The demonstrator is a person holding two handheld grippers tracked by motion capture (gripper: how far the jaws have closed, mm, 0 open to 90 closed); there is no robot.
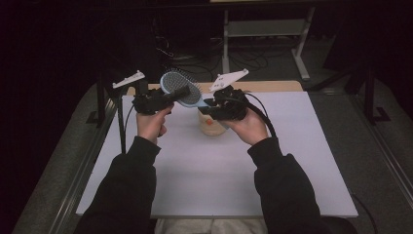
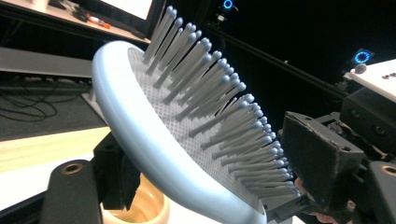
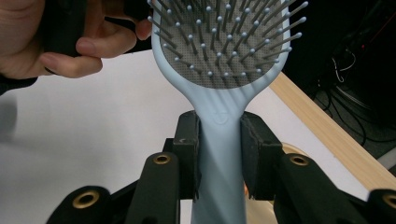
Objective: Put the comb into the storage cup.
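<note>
white surface [image 1: 204,170], wooden strip [image 1: 272,86] along far edge; cream cup [image 1: 213,127] stands on it near middle.

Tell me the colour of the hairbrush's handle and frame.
Pale blue, on the oval plastic hairbrush with a grey bristle pad; the right gripper view shows it best.

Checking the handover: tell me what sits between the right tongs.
The hairbrush's light-blue handle is pinched between the right tongs, seen in the right gripper view.
</note>
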